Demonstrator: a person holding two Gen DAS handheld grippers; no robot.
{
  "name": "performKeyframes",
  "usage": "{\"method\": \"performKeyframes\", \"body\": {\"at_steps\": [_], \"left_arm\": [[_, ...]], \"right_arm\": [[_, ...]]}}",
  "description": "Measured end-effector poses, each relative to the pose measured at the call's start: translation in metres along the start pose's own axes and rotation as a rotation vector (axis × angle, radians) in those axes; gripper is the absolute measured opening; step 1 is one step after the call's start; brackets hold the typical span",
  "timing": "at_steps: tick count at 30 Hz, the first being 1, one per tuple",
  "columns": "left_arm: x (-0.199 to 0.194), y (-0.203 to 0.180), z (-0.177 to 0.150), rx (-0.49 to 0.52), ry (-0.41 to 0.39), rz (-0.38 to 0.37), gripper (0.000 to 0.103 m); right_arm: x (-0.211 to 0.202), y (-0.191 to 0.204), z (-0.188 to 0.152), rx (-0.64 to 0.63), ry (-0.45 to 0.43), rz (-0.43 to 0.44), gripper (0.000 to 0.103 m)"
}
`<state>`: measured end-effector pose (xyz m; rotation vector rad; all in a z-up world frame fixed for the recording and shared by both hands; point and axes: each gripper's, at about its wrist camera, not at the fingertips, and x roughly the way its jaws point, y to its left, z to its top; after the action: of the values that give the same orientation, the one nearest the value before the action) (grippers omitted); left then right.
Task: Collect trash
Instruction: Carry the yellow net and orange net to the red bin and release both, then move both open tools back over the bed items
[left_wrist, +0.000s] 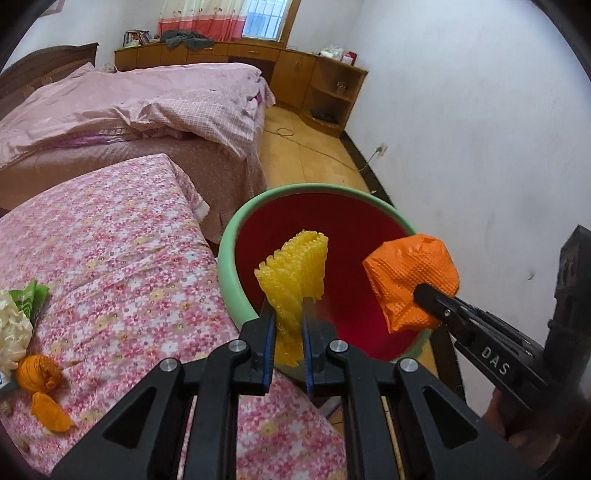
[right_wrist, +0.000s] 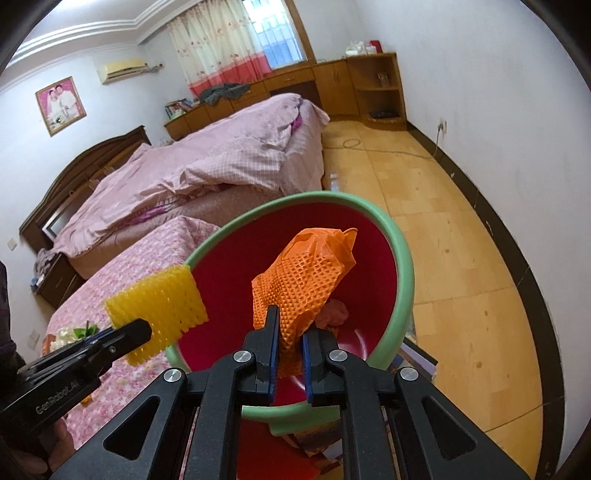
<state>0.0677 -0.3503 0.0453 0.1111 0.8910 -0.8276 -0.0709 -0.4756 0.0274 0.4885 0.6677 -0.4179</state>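
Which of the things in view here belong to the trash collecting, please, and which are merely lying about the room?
Job:
- yellow foam net, in the left gripper
- orange foam net, in the right gripper
- green-rimmed bin
- orange wrapper and white foam on the floral cover

Lying about:
- pink bed
- wooden cabinets
- floor cable

Yellow foam net (left_wrist: 295, 273), orange glove (left_wrist: 410, 280), red basin (left_wrist: 258, 206)

Count of items by kind.
Two tongs (left_wrist: 288, 306) (right_wrist: 290, 328); one basin (left_wrist: 236, 273); two foam nets (left_wrist: 295, 269) (left_wrist: 410, 280); one orange wrapper (left_wrist: 40, 376).
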Motion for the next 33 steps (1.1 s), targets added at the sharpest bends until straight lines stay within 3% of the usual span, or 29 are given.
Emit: {"method": "performKeyframes", "body": {"at_steps": [2, 4, 6, 10, 15, 18, 20, 33], "left_arm": [[0.007, -0.002, 0.003, 0.009, 0.01, 0.027, 0.015], [0.013, -0.002, 0.004, 0.007, 0.019, 0.042, 0.027], [0.019, -0.001, 0.005, -0.001, 0.026, 0.04, 0.03], [0.022, 0.0, 0.006, -0.023, 0.037, 0.048, 0.031], [0.015, 0.005, 0.006, -0.031, 0.03, 0.065, 0.031], [0.002, 0.01, 0.002, -0.047, 0.012, 0.071, 0.031], [-0.006, 0.012, 0.0, -0.053, 0.003, 0.076, 0.031], [-0.069, 0.037, -0.021, -0.098, -0.067, 0.107, 0.031]], "right_arm": [[0.002, -0.002, 0.0, 0.006, 0.012, 0.0, 0.013], [0.007, -0.002, 0.003, 0.01, 0.024, 0.005, 0.015], [0.009, -0.003, 0.004, 0.011, 0.03, 0.009, 0.016], [0.011, -0.007, 0.006, 0.019, 0.023, 0.003, 0.024], [0.011, -0.007, 0.003, 0.04, 0.019, 0.014, 0.028], [0.01, -0.005, 0.002, 0.041, 0.02, 0.014, 0.03], [0.007, -0.003, 0.0, 0.04, 0.017, 0.006, 0.039], [-0.031, 0.028, -0.013, 0.008, -0.041, 0.028, 0.047]]}}
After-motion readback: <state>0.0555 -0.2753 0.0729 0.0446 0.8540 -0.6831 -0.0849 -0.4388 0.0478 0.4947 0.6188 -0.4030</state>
